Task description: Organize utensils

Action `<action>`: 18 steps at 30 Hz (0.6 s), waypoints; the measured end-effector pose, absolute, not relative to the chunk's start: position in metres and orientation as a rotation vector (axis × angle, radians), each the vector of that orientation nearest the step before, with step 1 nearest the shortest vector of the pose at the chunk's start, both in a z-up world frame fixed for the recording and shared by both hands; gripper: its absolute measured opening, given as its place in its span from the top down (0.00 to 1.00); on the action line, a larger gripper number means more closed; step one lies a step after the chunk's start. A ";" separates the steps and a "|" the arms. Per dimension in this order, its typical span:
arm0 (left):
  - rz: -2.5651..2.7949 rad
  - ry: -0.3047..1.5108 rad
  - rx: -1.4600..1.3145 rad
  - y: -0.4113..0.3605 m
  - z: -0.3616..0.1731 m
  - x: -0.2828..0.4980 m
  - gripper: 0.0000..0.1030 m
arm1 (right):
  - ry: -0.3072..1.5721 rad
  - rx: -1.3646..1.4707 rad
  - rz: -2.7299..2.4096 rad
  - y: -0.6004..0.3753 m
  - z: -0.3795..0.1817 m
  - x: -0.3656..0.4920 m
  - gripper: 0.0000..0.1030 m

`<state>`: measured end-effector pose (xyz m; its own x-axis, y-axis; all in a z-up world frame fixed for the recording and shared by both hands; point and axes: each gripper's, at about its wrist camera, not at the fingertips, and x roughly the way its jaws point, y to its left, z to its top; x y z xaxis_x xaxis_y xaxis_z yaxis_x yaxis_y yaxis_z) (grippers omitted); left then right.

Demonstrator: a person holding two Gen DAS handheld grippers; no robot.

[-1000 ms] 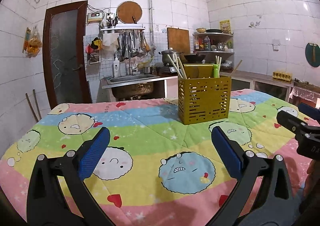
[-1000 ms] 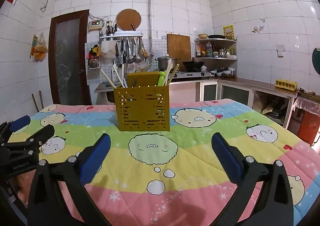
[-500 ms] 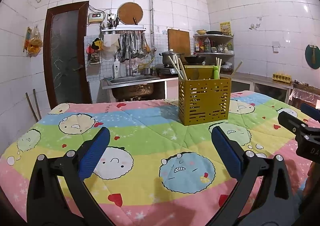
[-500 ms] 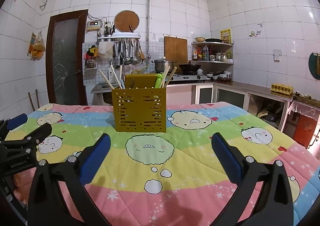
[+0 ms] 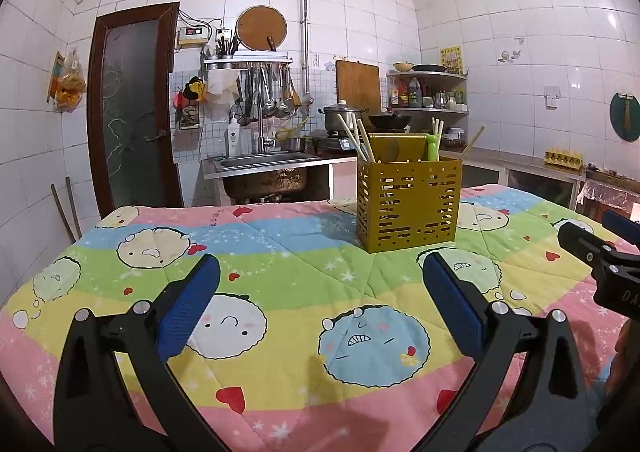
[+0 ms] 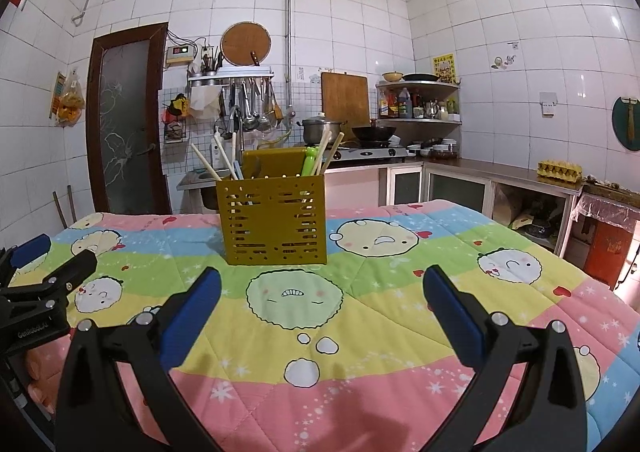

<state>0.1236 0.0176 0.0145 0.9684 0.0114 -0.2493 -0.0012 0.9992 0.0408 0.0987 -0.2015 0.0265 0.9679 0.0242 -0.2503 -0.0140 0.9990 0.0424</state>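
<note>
A mustard-yellow slotted utensil caddy stands upright on the quilt-covered table. Several pale chopsticks and a green utensil stick out of its top. My left gripper is open and empty, low over the near half of the table, with the caddy ahead and to its right. My right gripper is open and empty too, the caddy ahead and slightly left. Each gripper shows at the edge of the other's view: the right gripper, the left gripper.
The table wears a striped cartoon quilt. Behind it are a steel sink, a rack of hanging ladles, a stove with a pot and a wok, and a counter with an egg carton. A hand is at lower left.
Both views have tilted slightly upward, so the caddy sits a little lower in frame. Both grippers stay open; nothing on the table has moved.
</note>
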 end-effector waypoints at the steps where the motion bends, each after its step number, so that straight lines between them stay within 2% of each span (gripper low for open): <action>1: 0.006 0.252 0.040 0.018 0.014 0.124 0.05 | 0.252 0.040 0.019 -0.202 0.027 0.099 0.04; 18: 0.005 0.239 0.049 0.016 0.016 0.122 0.05 | 0.254 0.035 0.013 -0.203 0.026 0.098 0.04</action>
<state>0.1221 0.0158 0.0158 0.9716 0.0113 -0.2364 0.0004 0.9988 0.0495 0.0976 -0.2034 0.0260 0.9678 0.0174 -0.2513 -0.0086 0.9993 0.0359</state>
